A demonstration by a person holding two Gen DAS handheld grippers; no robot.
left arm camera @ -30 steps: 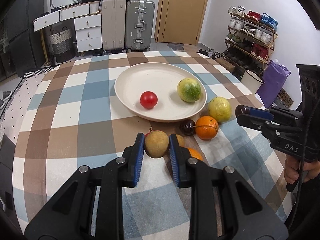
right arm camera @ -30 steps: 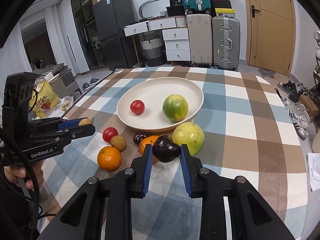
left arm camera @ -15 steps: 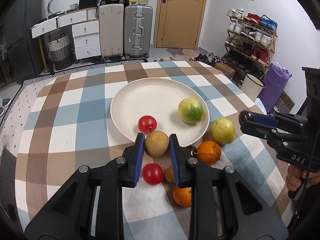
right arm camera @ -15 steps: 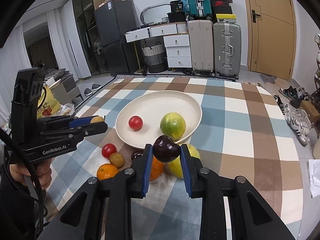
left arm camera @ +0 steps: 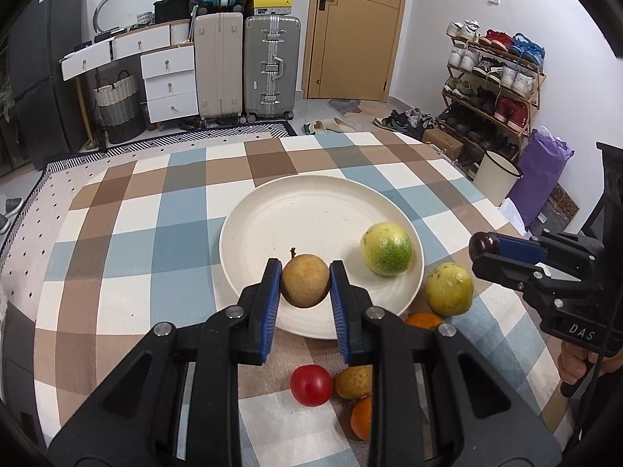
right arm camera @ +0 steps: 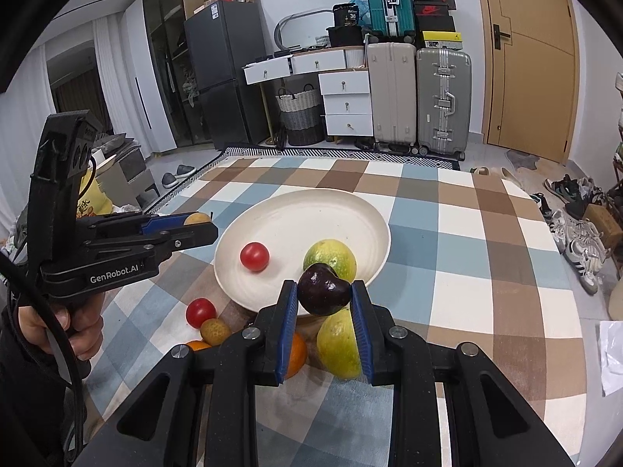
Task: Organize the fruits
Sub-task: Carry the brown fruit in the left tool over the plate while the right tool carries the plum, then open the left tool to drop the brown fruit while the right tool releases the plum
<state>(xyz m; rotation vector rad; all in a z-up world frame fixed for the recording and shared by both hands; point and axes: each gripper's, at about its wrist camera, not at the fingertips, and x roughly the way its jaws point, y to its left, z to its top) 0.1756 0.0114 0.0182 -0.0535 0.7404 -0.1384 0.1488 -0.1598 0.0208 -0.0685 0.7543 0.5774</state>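
- Left gripper [left arm camera: 305, 282] clamps a brown round fruit [left arm camera: 305, 280] over the near part of the cream plate [left arm camera: 311, 198].
- Right gripper [right arm camera: 324, 292] pinches a dark purple fruit [right arm camera: 323, 290] (perhaps a plum) above the plate's near edge.
- A green-yellow fruit [left arm camera: 385, 248] lies on the plate.

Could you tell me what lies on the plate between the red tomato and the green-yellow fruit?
Nothing: in the right wrist view, bare plate separates the red tomato from the green-yellow fruit.

The left gripper [left arm camera: 305, 281] clamps a brown fruit [left arm camera: 305, 280] above the white plate's [left arm camera: 311, 210] near edge.
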